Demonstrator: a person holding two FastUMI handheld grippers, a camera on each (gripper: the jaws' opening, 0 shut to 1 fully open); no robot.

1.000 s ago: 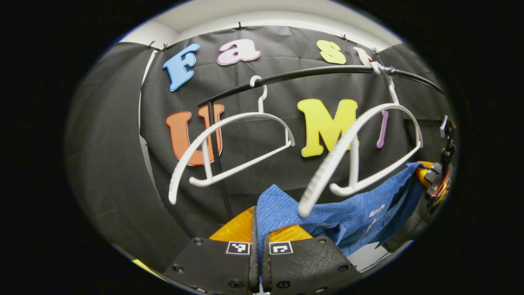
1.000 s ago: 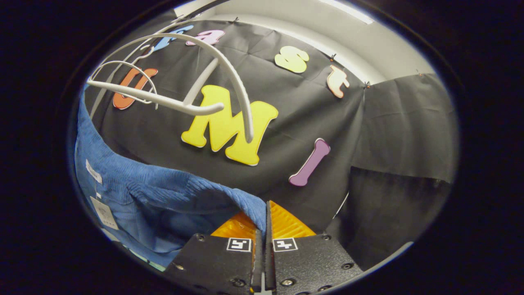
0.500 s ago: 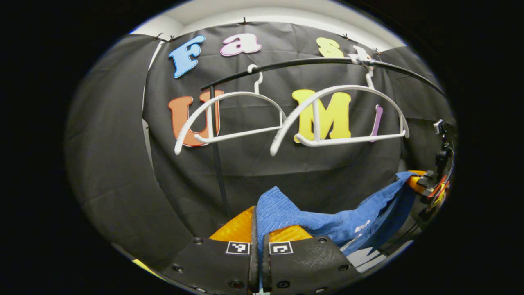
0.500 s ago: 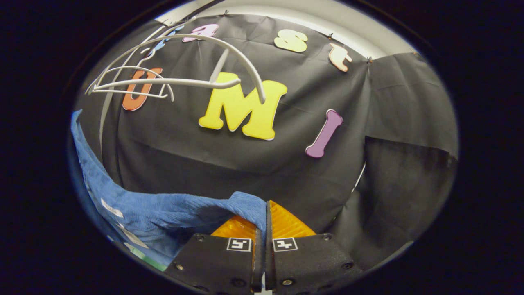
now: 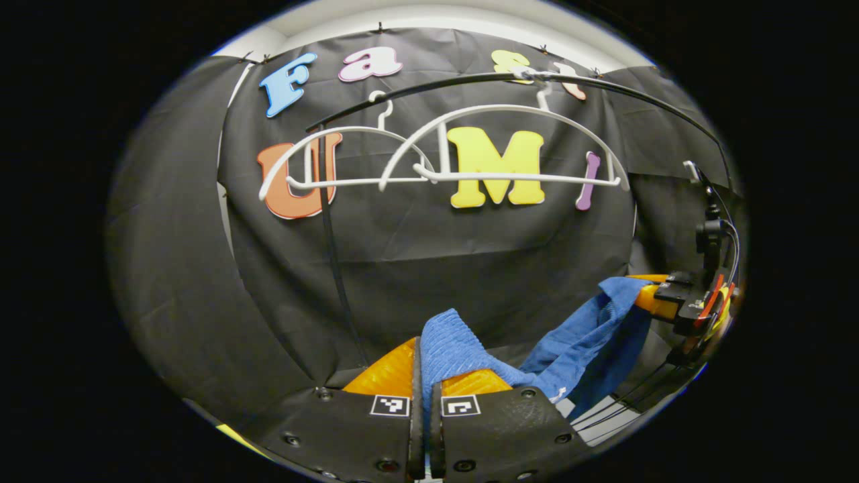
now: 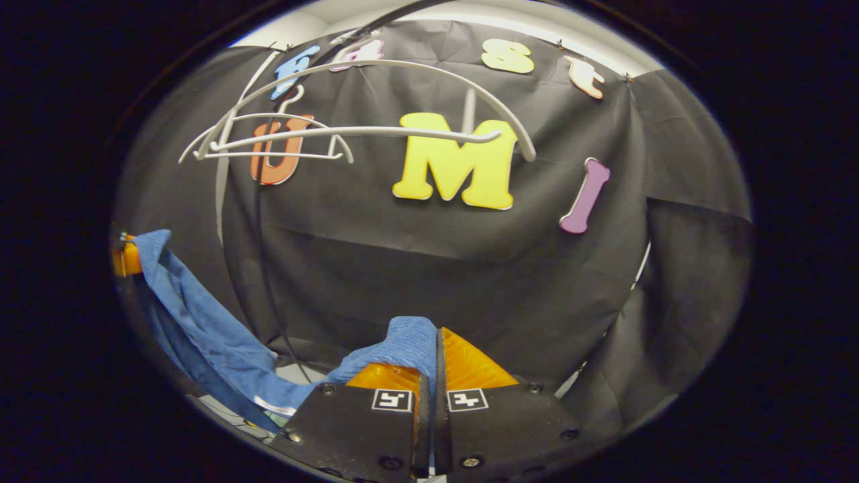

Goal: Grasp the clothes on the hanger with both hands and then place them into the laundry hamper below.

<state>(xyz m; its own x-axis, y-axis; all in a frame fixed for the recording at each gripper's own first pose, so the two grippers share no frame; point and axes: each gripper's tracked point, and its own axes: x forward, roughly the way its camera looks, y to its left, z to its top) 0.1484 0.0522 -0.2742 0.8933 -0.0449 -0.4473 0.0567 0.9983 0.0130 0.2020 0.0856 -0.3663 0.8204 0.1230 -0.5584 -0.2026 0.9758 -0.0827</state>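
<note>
- Overhead: black rail (image 5: 510, 79) w/ two bare white hangers (image 5: 503, 144) side by side; both hang well above the grippers.
- Black upright pole (image 5: 335, 268) runs down from rail's left end, just left of left gripper (image 5: 423, 376).
- Blue garment (image 5: 577, 335) sags betw. left gripper and right gripper (image 6: 429, 365), barring the gap.
- Booth cloth wall (image 6: 429, 268) close ahead, also on both sides.
</note>
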